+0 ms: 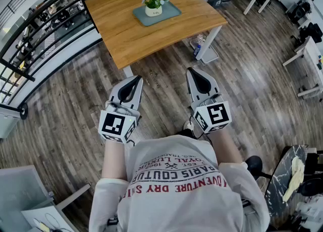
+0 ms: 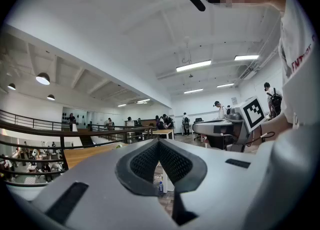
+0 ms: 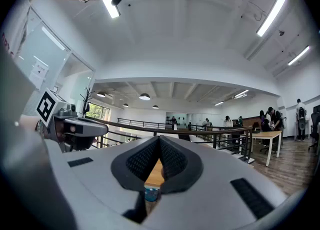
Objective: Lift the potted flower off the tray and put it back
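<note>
Potted flower [image 1: 153,4] stands on the tray [image 1: 170,13] on the counter [image 1: 121,24], well ahead of the person [image 1: 176,185]; the left tongs [image 1: 134,79] and the right tongs [image 1: 195,71] are both closed on nothing over the floor [image 1: 166,92], so lifting and putting back both seem yet to do

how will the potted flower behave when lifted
Probably light: the potted flower looks small on its tray. Its white pot looks rigid, perhaps slippery. The leafy top stands above the rim, so it might tip if tilted.
</note>
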`<state>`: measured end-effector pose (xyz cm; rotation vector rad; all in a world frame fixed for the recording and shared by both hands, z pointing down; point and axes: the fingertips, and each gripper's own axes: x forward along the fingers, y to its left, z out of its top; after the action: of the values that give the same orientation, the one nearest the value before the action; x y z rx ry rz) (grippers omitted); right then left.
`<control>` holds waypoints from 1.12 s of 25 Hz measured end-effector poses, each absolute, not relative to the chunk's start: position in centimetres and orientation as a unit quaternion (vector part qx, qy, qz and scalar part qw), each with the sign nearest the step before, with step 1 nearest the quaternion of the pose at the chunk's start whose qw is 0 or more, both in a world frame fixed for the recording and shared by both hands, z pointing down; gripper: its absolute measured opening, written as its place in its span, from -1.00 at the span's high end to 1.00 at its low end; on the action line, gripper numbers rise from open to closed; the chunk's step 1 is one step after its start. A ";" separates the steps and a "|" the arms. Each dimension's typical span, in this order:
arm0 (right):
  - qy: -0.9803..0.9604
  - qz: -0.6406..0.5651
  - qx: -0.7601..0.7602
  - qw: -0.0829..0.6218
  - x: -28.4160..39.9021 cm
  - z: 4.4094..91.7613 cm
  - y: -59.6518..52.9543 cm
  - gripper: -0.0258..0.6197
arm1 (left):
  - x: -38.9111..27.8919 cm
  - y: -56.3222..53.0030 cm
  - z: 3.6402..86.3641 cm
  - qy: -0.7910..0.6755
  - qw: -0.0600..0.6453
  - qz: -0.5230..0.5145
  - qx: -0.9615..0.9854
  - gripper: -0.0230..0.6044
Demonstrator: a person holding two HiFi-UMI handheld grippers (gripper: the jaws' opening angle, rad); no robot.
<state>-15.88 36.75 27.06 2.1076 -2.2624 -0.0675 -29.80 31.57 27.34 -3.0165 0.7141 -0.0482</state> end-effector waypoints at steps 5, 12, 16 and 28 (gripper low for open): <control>-0.730 -0.021 0.682 0.026 -16.1 27.3 36.6 0.84 | -30.0 31.6 27.1 0.227 0.022 -0.011 -0.973 0.89; -0.734 -0.008 0.678 0.032 -16.9 28.6 36.5 0.84 | -30.5 31.6 27.4 0.228 0.018 -0.006 -0.974 0.89; -0.728 0.001 0.685 0.028 -16.8 28.8 36.2 0.83 | -30.7 31.4 27.5 0.229 0.018 -0.007 -0.973 0.89; -0.736 0.004 0.677 0.027 -14.5 29.1 33.4 -0.32 | -30.1 29.7 28.1 0.254 0.012 -0.009 -0.967 0.89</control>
<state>-14.47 33.35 29.14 2.0907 -2.2723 0.0132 -30.09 29.68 28.10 -3.0146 0.7907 -0.0287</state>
